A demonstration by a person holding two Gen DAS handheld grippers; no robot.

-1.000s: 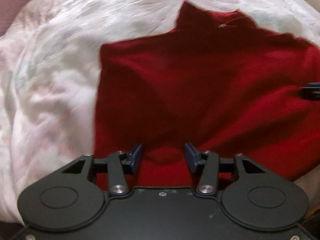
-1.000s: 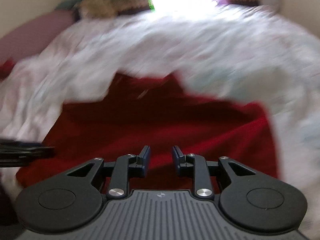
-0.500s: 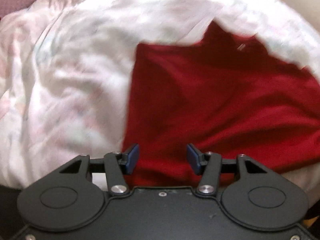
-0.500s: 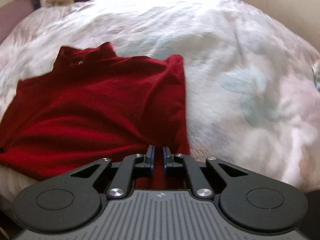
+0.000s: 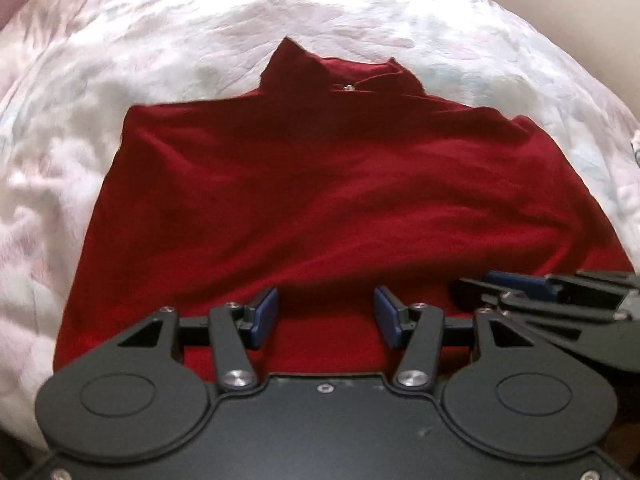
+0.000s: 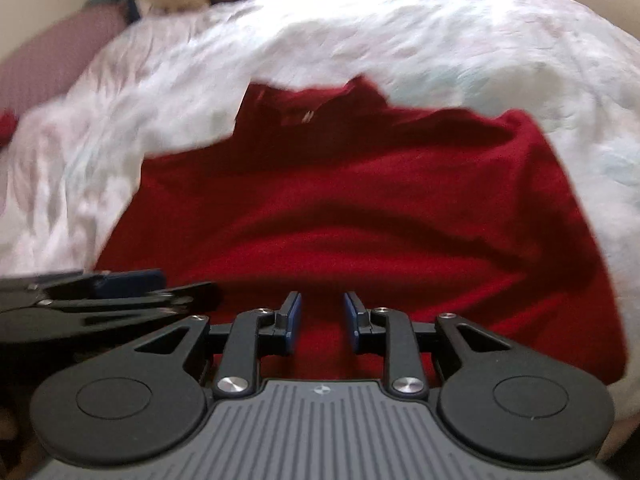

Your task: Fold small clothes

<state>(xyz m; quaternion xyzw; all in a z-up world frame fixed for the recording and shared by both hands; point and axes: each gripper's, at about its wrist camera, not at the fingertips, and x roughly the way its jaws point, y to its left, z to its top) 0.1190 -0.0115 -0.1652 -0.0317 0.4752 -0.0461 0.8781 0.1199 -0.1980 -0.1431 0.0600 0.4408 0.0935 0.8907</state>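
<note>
Hovering side by side at the near hem, the left gripper and right gripper both stand with jaws apart, empty. The dark red collared knit shirt lies flat on the white floral quilt, collar toward frame top, hem nearest the jaws.

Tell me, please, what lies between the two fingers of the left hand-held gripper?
Only the near hem of the red shirt; the left hand-held gripper is open and holds nothing, as the left wrist view shows.
</note>
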